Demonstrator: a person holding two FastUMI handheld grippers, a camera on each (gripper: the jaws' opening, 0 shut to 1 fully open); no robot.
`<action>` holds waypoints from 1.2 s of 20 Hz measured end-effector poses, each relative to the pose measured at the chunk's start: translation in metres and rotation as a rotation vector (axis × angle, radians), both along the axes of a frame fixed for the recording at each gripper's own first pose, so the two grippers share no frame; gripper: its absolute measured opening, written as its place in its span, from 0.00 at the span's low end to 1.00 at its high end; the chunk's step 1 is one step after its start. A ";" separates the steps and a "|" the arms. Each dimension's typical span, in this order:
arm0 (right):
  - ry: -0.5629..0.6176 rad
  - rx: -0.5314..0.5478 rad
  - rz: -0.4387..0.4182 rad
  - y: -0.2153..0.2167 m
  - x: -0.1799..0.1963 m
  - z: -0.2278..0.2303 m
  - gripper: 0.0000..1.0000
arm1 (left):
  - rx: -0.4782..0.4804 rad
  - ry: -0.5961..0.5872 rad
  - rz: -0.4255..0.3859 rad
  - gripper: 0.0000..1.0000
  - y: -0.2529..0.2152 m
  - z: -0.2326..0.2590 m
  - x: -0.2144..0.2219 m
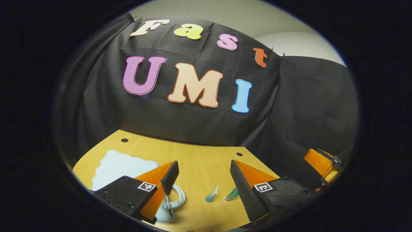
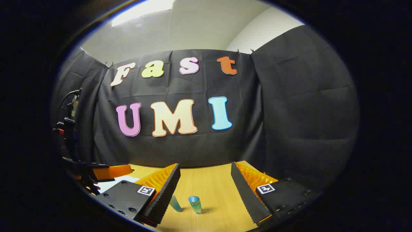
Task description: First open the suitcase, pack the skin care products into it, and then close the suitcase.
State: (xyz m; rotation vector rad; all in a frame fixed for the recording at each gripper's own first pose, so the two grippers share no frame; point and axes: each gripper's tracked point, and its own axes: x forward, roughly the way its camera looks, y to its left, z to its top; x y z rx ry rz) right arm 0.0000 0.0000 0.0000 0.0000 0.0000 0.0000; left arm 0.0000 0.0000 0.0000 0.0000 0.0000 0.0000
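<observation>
Above the wooden table (image 1: 196,161), both grippers hover with fingers spread and nothing between them.

Left gripper (image 1: 204,175): jaws wide apart, empty, looking down at the tabletop; beyond its tips lie two small blue-green skin care tubes (image 1: 212,194), close together but apart, near the table's near edge. Beside its left finger sits a pale blue suitcase (image 1: 120,167) with a scalloped outline, lying flat; a white looped handle (image 1: 176,199) shows just behind that finger. Whether the case is open cannot be told. Right gripper (image 2: 205,180): jaws likewise spread, gripping nothing. In the right gripper view the same two tubes stand between its fingers, one upright (image 2: 195,204), one tilted (image 2: 175,203) just beside the left finger.
</observation>
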 end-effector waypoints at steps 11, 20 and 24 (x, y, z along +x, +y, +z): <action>0.032 0.037 0.036 -0.014 0.018 -0.011 0.98 | 0.004 0.076 0.134 0.95 0.024 -0.016 0.000; 0.096 0.097 0.122 0.005 0.035 -0.037 0.98 | -0.012 0.171 0.206 0.94 0.071 -0.020 0.000; 0.129 0.105 0.143 0.010 0.037 -0.047 0.98 | -0.108 0.297 0.191 0.95 0.082 -0.038 0.017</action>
